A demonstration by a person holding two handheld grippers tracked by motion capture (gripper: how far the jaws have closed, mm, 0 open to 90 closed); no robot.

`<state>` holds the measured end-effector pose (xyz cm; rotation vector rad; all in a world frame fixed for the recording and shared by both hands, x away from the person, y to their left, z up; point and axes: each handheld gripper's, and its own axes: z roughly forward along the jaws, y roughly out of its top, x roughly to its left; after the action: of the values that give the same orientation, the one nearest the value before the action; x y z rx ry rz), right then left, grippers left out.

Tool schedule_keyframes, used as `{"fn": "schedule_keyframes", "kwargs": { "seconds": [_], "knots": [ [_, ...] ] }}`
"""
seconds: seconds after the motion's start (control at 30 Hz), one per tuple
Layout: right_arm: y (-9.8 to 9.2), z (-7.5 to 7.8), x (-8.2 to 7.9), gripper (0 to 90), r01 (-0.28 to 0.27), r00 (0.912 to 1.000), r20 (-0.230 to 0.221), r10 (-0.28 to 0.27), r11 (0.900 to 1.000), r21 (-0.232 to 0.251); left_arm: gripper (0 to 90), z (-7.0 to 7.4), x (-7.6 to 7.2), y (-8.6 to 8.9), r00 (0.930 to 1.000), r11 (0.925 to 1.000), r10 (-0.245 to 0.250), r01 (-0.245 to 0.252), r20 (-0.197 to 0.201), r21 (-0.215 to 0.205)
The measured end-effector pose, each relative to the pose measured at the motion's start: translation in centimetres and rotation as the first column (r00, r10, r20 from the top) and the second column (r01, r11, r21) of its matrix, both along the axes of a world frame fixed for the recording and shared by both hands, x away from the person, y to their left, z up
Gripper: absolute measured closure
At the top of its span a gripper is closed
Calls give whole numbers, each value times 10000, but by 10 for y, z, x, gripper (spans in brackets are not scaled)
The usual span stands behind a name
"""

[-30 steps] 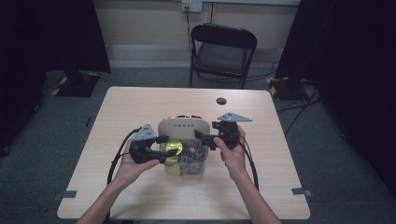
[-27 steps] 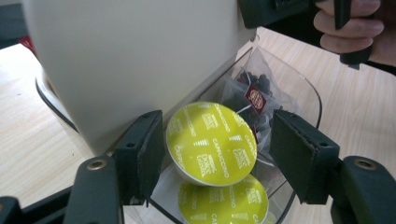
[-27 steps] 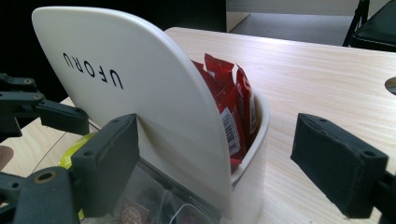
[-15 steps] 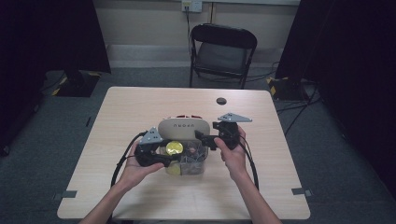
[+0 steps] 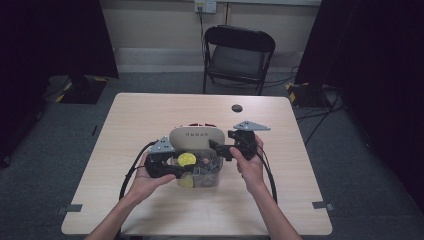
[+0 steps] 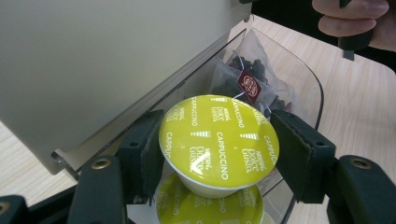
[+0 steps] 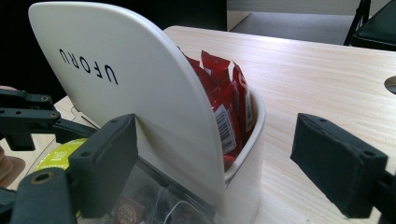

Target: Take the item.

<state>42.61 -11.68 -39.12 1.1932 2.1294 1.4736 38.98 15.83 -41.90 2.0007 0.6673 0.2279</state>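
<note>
From above, a person at a pale wooden table (image 5: 150, 120) works a storage box with a cream hinged lid (image 5: 196, 136) and a clear plastic front compartment (image 5: 210, 176). The left gripper (image 5: 181, 171) sits over that compartment, its jaws closed on a yellow-topped round coffee capsule (image 5: 186, 159). A second earlier it lay further left, level with the box's left side; it has since come in over the bin. The right gripper (image 5: 216, 148) steadies the raised lid at its right edge, as it did before. A small dark disc (image 5: 236, 108) lies well apart on the far side of the table.

From the left gripper view, the capsule (image 6: 218, 135) is pinched between both black pads, which have just closed onto it; a second yellow capsule (image 6: 205, 210) lies beneath, and a sachet with a round dark-red label (image 6: 250, 83) rests behind. The pick now looks secured, so lifting clear seems next.

From the right gripper view, the jaws stand wide, one pad against the cream lid (image 7: 140, 79), the other well clear. Red sachets (image 7: 224, 93) fill the far compartment.
</note>
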Motion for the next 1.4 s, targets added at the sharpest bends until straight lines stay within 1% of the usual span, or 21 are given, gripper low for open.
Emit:
{"fn": "schedule_keyframes", "kwargs": {
  "seconds": [0.03, 0.1, 0.2, 0.23, 0.3, 0.33, 0.37, 0.4, 0.53, 0.63, 0.67, 0.7, 0.8, 0.87, 0.93, 1.13, 1.17, 1.27, 1.33, 1.37, 1.4],
  "knots": [
    [0, 0, 0, 140, 0, 10000, -1, 0, 10000, -3, 376, 0, 0, 0, 10000, 10000, 1, -1, 5, 22],
    [0, 0, 0, 140, 4, 10000, -5, -4, 10000, -2, 379, 0, -1, -1, 10000, 9999, 20, -20, 11, -100],
    [0, 0, 0, 140, 1, 10000, -7, -1, 10000, -8, 380, 1, -1, 0, 10000, 10000, 12, -13, -46, -77],
    [0, 0, 0, 140, 1, 10000, -9, -1, 10000, -5, 380, 1, -1, 0, 10000, 10000, -6, 6, -6, -94],
    [0, 0, 0, 140, -1, 10000, -5, 1, 10000, -5, 380, 2, -1, 0, 9999, 9999, -27, 25, -135, -125],
    [0, 0, 0, 140, -2, 10000, -12, 2, 10000, 0, 381, 2, -1, 0, 9998, 9998, -70, 67, -162, -193],
    [0, 0, 0, 140, -14, 10000, -27, 15, 10000, 18, 381, 3, -2, 0, 9998, 9998, -103, 101, -151, -152],
    [0, 0, 0, 140, -23, 10000, -42, 23, 10000, 32, 381, 3, -2, 0, 9999, 9996, -103, 99, -129, -258],
    [0, 0, 0, 140, -26, 10000, -55, 26, 10000, 35, 381, 7, -4, 2, 9997, 9990, -192, 187, -135, -408],
    [0, -1, 0, 140, -16, 10000, -81, 16, 10000, 28, 381, 10, -6, 5, 9997, 9990, -227, 223, -110, -377],
    [0, -1, 0, 140, -21, 10000, -87, 21, 10000, 34, 381, 10, -6, 5, 9996, 9981, -260, 254, -96, -561],
    [0, -1, 0, 140, -14, 9999, -99, 15, 10000, 41, 381, 12, -7, 6, 9996, 9988, -281, 278, -72, -394],
    [0, -1, 0, 140, -10, 10000, -77, 10, 10000, 15, 381, 15, -9, 11, 9998, 9980, -187, 180, -101, -605],
    [0, -1, 0, 139, 2, 10000, -82, -2, 10000, 22, 381, 17, -9, 15, 9999, 9982, -125, 122, -44, -593],
    [-1, -1, 0, 138, -1, 10000, -82, 2, 10000, 30, 381, 18, -10, 18, 10000, 9973, -59, 54, -65, -739],
    [-1, -1, 0, 138, -3, 10000, -100, 3, 10000, 39, 381, 22, -9, 29, 10000, 9971, -1, 1, 1, -760],
    [-1, -1, 0, 138, 0, 10000, -95, 0, 10000, 32, 381, 23, -9, 31, 10000, 9978, 29, -25, 56, -669],
    [-1, -1, 1, 131, 16, 9999, -126, -15, 10000, 61, 381, 24, -9, 37, 10000, 9970, 14, -9, 65, -768],
    [-1, -1, 0, 132, 17, 9999, -117, -16, 10000, 51, 382, 26, -9, 40, 9999, 9965, 118, -112, 69, -832],
    [-1, -1, 0, 132, 23, 9999, -114, -23, 10000, 44, 381, 27, -8, 42, 9998, 9970, 127, -116, 132, -760],
    [-1, -1, 0, 132, 27, 9999, -106, -26, 10000, 40, 381, 29, -8, 45, 9997, 9968, 194, -182, 143, -778]
  ]
}}
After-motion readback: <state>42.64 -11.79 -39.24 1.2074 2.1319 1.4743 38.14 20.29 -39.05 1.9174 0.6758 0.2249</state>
